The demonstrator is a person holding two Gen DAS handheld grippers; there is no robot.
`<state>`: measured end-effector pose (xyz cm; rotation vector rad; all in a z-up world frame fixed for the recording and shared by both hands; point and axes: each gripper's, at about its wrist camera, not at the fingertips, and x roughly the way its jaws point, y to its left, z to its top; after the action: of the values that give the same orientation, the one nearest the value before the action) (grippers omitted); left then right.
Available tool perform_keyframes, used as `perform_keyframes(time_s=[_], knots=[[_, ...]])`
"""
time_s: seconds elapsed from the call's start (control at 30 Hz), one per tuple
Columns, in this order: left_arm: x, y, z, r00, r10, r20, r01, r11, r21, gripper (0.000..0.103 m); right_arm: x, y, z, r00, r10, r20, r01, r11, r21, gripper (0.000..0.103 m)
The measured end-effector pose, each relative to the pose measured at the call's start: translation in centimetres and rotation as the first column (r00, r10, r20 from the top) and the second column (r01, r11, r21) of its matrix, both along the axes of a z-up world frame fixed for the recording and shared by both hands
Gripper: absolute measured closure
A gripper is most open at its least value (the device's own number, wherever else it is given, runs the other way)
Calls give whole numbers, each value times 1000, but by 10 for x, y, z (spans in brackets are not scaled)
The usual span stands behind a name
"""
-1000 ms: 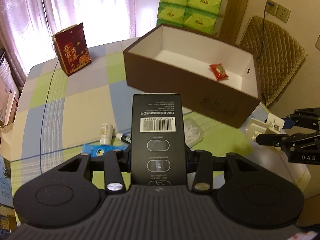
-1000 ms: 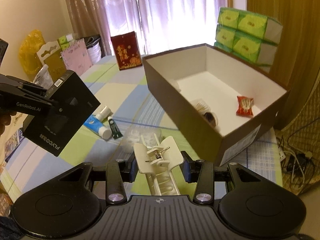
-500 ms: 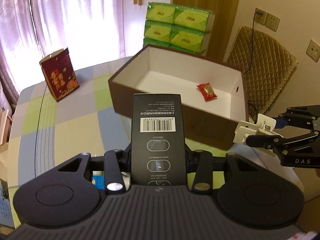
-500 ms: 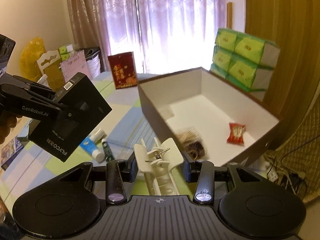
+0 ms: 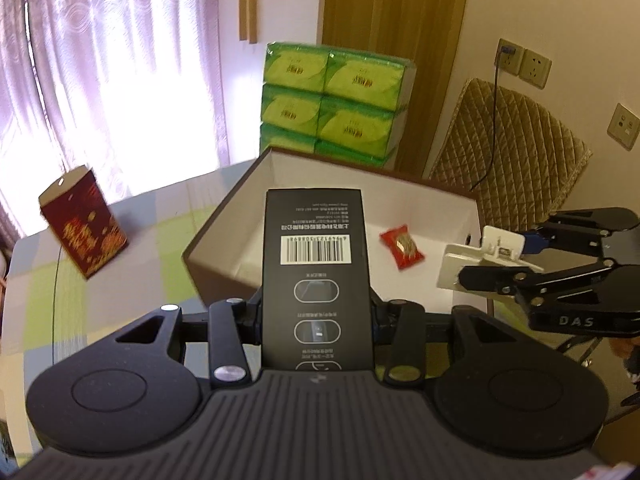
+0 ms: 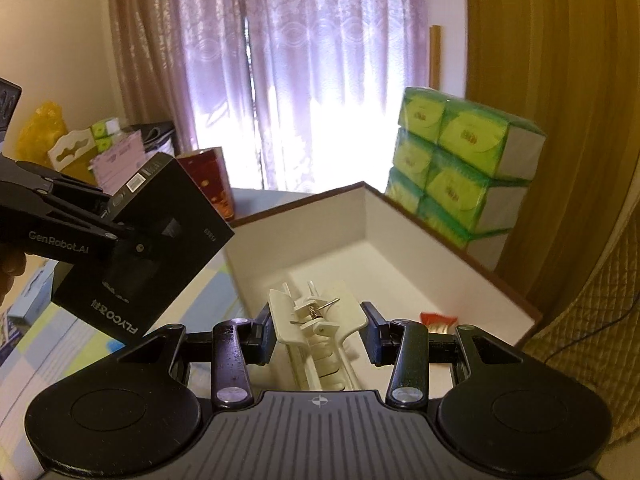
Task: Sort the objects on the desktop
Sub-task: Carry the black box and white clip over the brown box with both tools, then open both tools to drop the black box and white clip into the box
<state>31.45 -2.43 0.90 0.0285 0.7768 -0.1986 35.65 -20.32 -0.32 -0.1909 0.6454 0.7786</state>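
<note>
My left gripper point(image 5: 316, 308) is shut on a black product box point(image 5: 316, 264) with a barcode, held upright in the air before the brown cardboard box point(image 5: 224, 236). The black box also shows in the right wrist view point(image 6: 148, 256). My right gripper point(image 6: 318, 332) is shut on a white plastic clip point(image 6: 316, 320), held above the near rim of the cardboard box point(image 6: 400, 216). The clip also shows in the left wrist view point(image 5: 480, 260). A red snack packet point(image 5: 401, 246) lies on the box's white floor.
A red gift bag point(image 5: 82, 226) stands on the checked tablecloth point(image 5: 120, 280) at the left. Stacked green tissue packs point(image 5: 336, 96) stand behind the cardboard box. A quilted chair back point(image 5: 512, 160) is at the right.
Both grippers have risen and moved forward toward the cardboard box, each still holding its object. The small items on the table have dropped out of view.
</note>
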Motion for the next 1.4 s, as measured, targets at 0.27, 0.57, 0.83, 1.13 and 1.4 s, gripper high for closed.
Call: perform_keyframes(time_s=[0.27,0.57,0.83,1.13,1.4], knots=[[81,-16,-8,999,-36,-41,36,999,-2,65,72,16,-21,995,-65,-75,63,997,-34,63],[177,-26,-51,989,-10,-147,14,1000,26,65,127,31,-49,985,-110,-137,98,991,-92,63],[231,-26,-93,969,29,-244,-24,999,23,64,158,40,-81,964,-154,-217,125,983,-138,63],[264,-29,-131,953,63,-297,-44,997,69,64,176,48,-102,952,-177,-249,135,975,-175,63],[271,-30,-125,965,44,-260,-26,997,70,58,180,57,-110,952,-170,-252,124,974,-188,63]])
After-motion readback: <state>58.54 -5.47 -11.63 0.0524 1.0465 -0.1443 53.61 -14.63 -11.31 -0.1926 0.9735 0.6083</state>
